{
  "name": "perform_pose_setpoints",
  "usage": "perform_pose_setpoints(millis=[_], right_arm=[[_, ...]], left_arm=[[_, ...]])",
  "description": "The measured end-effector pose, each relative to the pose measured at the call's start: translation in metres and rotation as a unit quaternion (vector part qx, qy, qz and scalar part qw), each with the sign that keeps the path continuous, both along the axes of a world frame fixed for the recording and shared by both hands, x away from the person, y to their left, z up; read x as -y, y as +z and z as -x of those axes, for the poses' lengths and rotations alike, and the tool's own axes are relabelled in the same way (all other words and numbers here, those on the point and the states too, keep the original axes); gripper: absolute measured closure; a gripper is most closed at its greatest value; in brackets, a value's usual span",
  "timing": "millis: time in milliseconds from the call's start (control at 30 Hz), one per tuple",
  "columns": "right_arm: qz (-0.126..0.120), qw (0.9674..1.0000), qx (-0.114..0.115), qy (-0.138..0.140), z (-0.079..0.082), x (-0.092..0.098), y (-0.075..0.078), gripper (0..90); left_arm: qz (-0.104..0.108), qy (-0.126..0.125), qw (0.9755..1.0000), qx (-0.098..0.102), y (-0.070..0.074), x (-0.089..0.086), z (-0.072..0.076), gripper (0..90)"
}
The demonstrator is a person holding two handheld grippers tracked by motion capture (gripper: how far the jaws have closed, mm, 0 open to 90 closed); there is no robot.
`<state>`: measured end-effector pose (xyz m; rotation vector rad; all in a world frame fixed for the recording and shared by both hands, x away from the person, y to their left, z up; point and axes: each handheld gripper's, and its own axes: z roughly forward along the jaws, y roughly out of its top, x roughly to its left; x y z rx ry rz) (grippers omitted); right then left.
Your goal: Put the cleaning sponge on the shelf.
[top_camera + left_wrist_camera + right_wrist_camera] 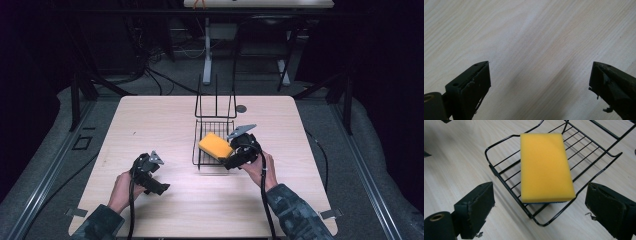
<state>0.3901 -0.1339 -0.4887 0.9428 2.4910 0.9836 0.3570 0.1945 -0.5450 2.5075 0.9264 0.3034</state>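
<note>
A person seated at the near edge of a pale wooden table is holding 2 sets of tongs, one in each hand. The left gripper is hovering low over bare tabletop with its 2 jaws spread wide and nothing lying between them. The right gripper is also standing spread, its pads clear of everything, with no object in its grasp. Just ahead of its jaws, a yellow sponge with a thin blue underside is lying flat on the floor of a black wire rack, its near end sitting close to the rack's front rail. Beyond the right gripper, the rack's tall back frame is rising upright, and farther off a small dark disc is resting on the table.
</note>
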Motion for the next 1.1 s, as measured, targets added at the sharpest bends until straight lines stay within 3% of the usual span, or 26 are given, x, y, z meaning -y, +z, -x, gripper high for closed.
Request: perform_pose_setpoints(millis=[567,767,933,1100], right_arm=[[0.018,0.9993,-0.016,-0.028,0.036,0.042,0.008,7.8],[0.025,0.9982,-0.024,-0.049,0.046,0.068,-0.001,8.0],[0.038,0.9954,-0.036,-0.08,0.053,0.089,-0.012,8.5],[0.052,0.9928,-0.056,-0.092,0.059,0.102,-0.024,8.5]], left_arm=[[-0.001,-0.002,1.0,0.0,0.0,0.001,0.0,3.7],[-0.003,-0.003,1.0,-0.001,-0.001,0.002,-0.001,3.6],[-0.001,-0.005,1.0,-0.001,-0.001,0.001,-0.001,3.7],[-0.008,-0.003,0.9999,0.008,0.0,0.002,0.0,7.3]])
